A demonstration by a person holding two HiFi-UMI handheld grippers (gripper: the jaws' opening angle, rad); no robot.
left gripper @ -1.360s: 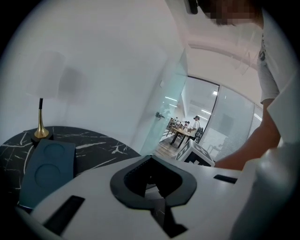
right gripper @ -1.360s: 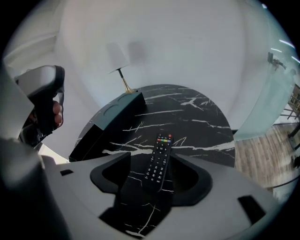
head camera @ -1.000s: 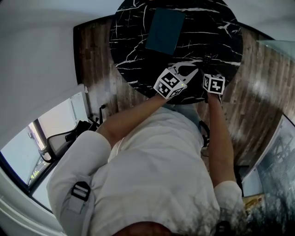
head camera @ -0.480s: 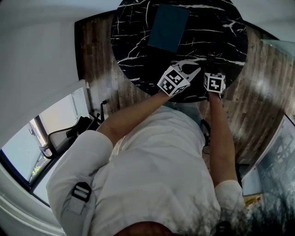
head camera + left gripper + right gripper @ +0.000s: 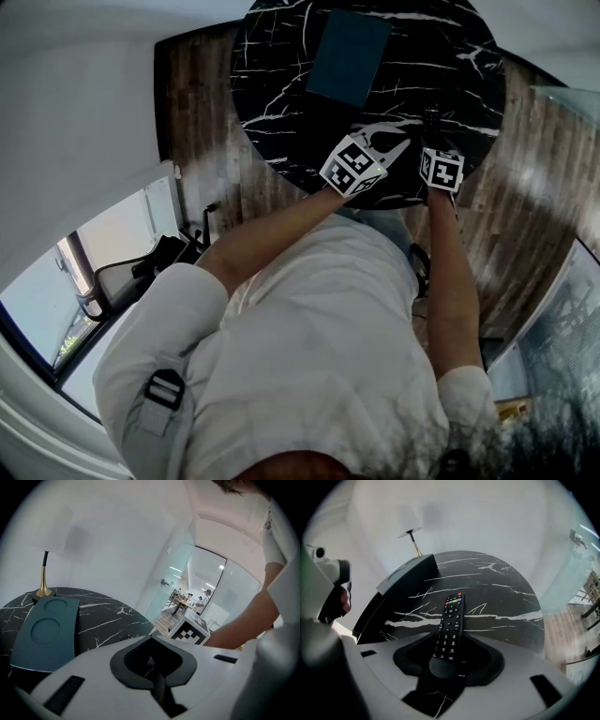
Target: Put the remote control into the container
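Our right hand-held gripper (image 5: 446, 670) grasps the remote (image 5: 450, 625) by its near end, at the counter (image 5: 281, 94) edge, well apart from the container (image 5: 349, 56). Our left hand-held gripper (image 5: 154, 684) is clenched, empty.

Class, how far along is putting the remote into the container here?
Done: nothing yet; the teal container is empty. In hand: the right gripper straddles the remote control, which lies on the marble table; grip unclear. Remaining: lift, carry, place it inside.
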